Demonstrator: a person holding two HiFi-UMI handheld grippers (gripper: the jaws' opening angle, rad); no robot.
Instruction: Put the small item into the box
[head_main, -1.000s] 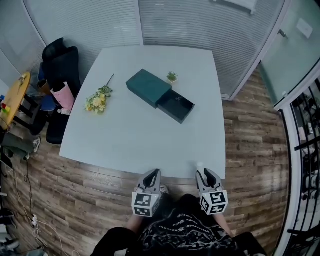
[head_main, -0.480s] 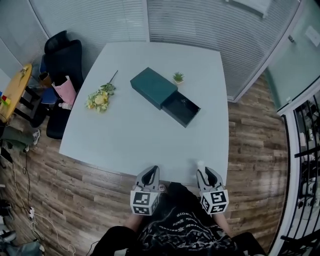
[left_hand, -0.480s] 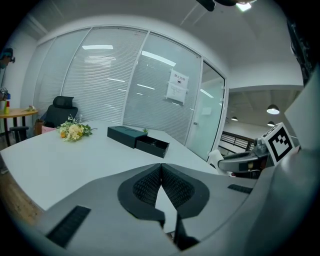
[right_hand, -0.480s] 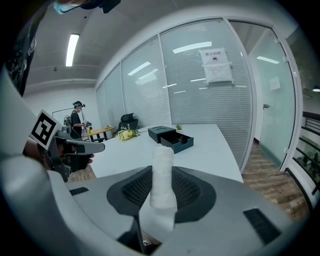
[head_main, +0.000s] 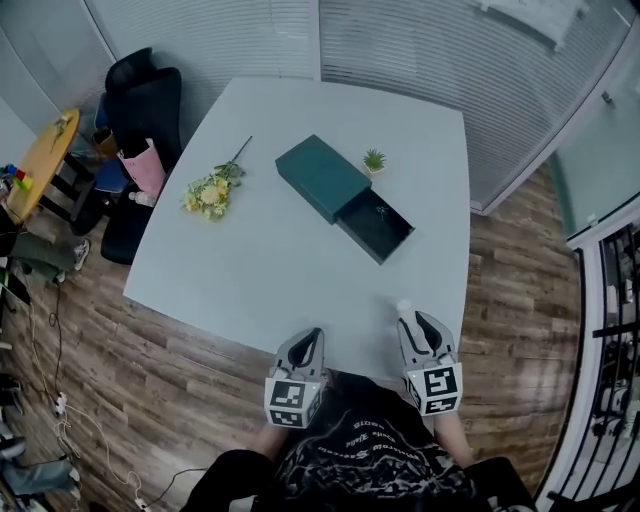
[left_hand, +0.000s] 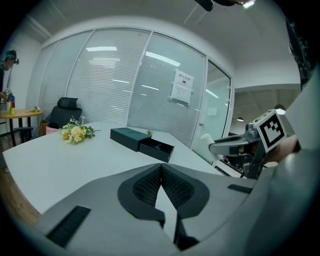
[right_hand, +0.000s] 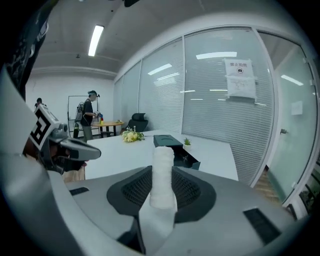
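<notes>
Glass-walled office with blinds all round, wood floor, and a pale table (head_main: 250, 270) that's mostly bare. Reading the head view like a clock face, the dark green box (head_main: 322, 176) sits at about 12 o'clock on the far half of the table. Its drawer (head_main: 378, 226) is slid out toward the sleeve's 5 o'clock. A little potted plant (head_main: 374, 160) stands just beside the box at its 1 o'clock. A bunch of flowers (head_main: 212, 190) lies off at 10 o'clock, well apart from the box.

The small item (right_hand: 162, 172) is a white roll that looks like wound gauze or tissue. It stands upright between the jaws of the right gripper (head_main: 418, 327), which are clamped on its lower half. That gripper is over the near table edge at roughly 5 o'clock. The left gripper (head_main: 308, 342) is at 6 o'clock with its jaws pressed together and nothing in them.

Handling guess: light, soft and squashy, a bit grippy against the ribbed pads, so it's not likely to slip and there's nothing to break. The hold on the lower half seems fine, and since the top pokes out free it could go in top first or laid flat.

Room-wise, there's a wide lane of bare table between the gripper and the drawer. Things to mind are the drawer's front wall, the sleeve's mouth at the back of it, and the plant just past that. The black chair (head_main: 145, 100) at 10 o'clock is well out of the way.
</notes>
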